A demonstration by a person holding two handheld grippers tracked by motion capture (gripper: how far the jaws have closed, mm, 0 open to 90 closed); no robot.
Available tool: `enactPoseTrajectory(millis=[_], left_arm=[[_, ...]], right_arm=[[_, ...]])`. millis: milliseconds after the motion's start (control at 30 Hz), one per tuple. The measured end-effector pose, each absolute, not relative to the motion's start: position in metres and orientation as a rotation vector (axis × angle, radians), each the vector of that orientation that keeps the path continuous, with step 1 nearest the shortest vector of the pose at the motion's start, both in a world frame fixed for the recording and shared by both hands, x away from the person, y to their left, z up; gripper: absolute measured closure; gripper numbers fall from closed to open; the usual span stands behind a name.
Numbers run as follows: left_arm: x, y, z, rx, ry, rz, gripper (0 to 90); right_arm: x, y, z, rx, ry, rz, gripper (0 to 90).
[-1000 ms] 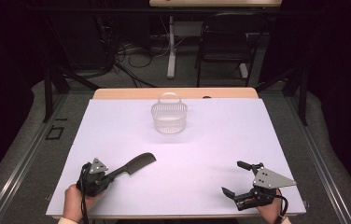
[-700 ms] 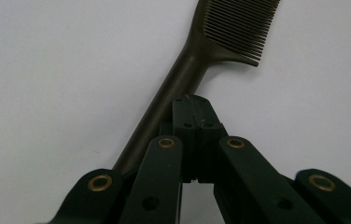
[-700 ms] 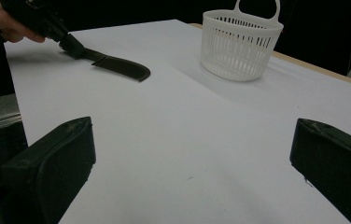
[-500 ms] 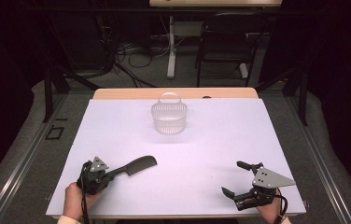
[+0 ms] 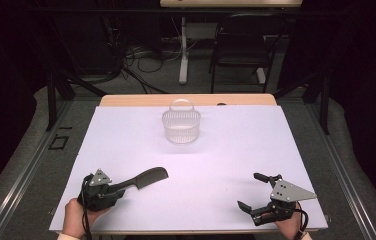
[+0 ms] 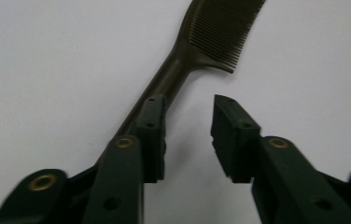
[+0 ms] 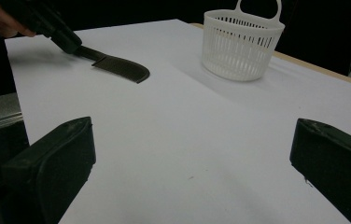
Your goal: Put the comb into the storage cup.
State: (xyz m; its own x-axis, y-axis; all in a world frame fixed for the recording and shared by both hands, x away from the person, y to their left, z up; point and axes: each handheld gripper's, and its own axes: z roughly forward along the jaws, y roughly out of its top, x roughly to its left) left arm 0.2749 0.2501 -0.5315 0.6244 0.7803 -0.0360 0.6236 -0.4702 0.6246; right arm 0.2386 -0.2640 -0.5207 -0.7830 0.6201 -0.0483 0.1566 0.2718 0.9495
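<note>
A dark comb lies on the white table sheet at the front left, teeth end pointing right. My left gripper sits at the comb's handle end. Its jaws have just been opening and now stand apart. In the left gripper view the comb has its handle running under one jaw of my left gripper, and the gap between the pads holds only bare sheet. At the front right my right gripper rests wide open, nothing between its jaws. The right gripper view has the comb far left.
A white slotted basket with a loop handle stands upright near the table's far edge, also in the right gripper view. A chair and cables sit on the floor behind the table.
In the high view hardly anything differs: the left gripper and the comb stay at the front left, and the right gripper has not moved.
</note>
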Motion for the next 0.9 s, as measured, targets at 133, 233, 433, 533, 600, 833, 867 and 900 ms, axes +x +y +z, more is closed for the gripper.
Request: enactPoseTrajectory(millis=[133, 233, 433, 533, 600, 833, 867, 900], left_arm=[[0.273, 0.249, -0.525, 2.248, 1.076, 0.330, 50.4], [0.274, 0.248, -0.522, 2.275, 1.053, 0.321, 40.3], [0.274, 0.246, -0.515, 2.297, 1.023, 0.335, 26.0], [0.275, 0.245, -0.513, 2.301, 1.033, 0.351, 15.9], [0.276, 0.245, -0.512, 2.309, 1.024, 0.355, 13.5], [0.282, 0.245, -0.504, 2.358, 0.994, 0.395, 0.3], [0.283, 0.245, -0.503, 2.364, 0.990, 0.399, 0.2], [0.285, 0.244, -0.502, 2.376, 0.985, 0.396, 0.2]], right_arm=[[0.239, -0.264, -0.521, 0.706, 2.139, 1.522, 0.0], [0.239, -0.263, -0.521, 0.702, 2.142, 1.521, 0.0], [0.240, -0.263, -0.522, 0.701, 2.146, 1.515, 0.0], [0.240, -0.262, -0.522, 0.696, 2.150, 1.512, 0.0], [0.239, -0.262, -0.522, 0.695, 2.149, 1.512, 0.0], [0.239, -0.261, -0.523, 0.697, 2.151, 1.511, 0.0], [0.239, -0.261, -0.523, 0.697, 2.151, 1.507, 0.0], [0.239, -0.261, -0.523, 0.696, 2.150, 1.509, 0.0]])
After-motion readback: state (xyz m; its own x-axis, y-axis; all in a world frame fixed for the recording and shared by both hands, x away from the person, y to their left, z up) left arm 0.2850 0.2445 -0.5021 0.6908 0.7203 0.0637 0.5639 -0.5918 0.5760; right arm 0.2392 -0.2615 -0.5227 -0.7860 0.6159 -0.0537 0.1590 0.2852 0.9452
